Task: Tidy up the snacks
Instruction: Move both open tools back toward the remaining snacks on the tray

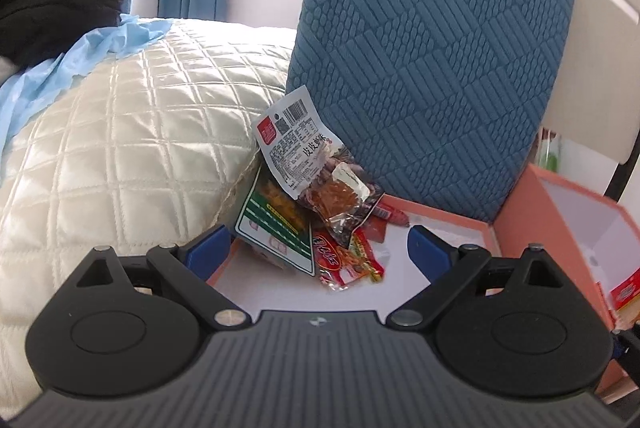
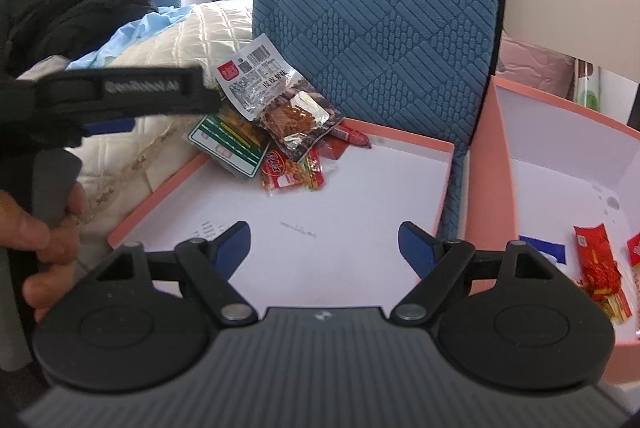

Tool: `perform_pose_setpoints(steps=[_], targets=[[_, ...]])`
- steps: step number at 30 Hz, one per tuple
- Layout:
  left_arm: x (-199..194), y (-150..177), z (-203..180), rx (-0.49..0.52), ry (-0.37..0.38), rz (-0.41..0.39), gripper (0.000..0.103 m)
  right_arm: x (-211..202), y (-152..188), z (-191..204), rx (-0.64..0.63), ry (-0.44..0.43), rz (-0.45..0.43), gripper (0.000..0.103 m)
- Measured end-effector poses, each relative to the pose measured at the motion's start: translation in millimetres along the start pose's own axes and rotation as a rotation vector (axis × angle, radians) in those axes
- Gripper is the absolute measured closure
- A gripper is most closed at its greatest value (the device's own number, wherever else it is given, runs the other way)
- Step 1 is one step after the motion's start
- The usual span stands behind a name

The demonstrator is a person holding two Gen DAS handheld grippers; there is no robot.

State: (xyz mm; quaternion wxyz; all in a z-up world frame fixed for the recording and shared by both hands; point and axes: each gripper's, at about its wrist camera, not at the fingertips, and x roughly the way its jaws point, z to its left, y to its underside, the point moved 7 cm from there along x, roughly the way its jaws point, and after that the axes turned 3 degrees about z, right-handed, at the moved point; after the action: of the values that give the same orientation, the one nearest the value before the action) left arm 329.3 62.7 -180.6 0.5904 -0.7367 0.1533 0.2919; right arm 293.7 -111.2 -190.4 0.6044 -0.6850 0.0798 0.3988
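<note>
Left tool (image 1: 320,248) jaws spread wide, nothing between them, angled down at the snack pile (image 1: 316,203) in the far corner of the pink tray (image 2: 160,195). Right tool (image 2: 324,244) also wide, empty, over bare tray floor. Pile partly overlapped; top clear packet (image 2: 276,99) has a barcode and Chinese print, too small to read. Hand (image 2: 36,236) grips the left tool's handle, cut off at the frame edge. Second pink box (image 2: 484,163) on the right holds a red packet (image 2: 598,268), partly cropped.
</note>
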Motion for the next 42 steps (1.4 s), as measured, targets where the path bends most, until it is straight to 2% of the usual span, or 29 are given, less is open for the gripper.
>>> perform_pose_setpoints(steps=[11,20,28,32,35,38,42], targets=[[39.7,-16.2,-3.8,0.081,-0.027,0.019,0.006,33.2,-12.5,7.8,-0.044,-0.031,-0.015,0.020],[68.7,-22.4,-2.6,0.067,-0.034,0.054,0.006,63.0,-17.1,7.0,-0.056,-0.051,-0.012,0.020],[92.7,-30.9,-7.6,0.103,-0.045,0.060,0.006,87.0,-26.9,4.9,-0.074,-0.070,-0.003,0.020],[106.5,-33.0,-6.8,0.095,-0.040,0.089,0.006,101.1,-30.3,4.1,-0.083,-0.077,0.006,0.020],[117.3,-35.9,-3.2,0.109,-0.064,0.108,0.006,112.6,-32.4,3.6,-0.087,-0.085,0.020,0.020],[120.6,-39.0,-0.8,0.095,-0.029,0.109,0.006,122.9,-36.4,0.9,-0.078,-0.095,0.028,0.020],[134.4,-36.7,1.7,0.103,-0.041,0.145,0.006,140.8,-42.2,-7.0,-0.047,-0.111,0.054,0.020]])
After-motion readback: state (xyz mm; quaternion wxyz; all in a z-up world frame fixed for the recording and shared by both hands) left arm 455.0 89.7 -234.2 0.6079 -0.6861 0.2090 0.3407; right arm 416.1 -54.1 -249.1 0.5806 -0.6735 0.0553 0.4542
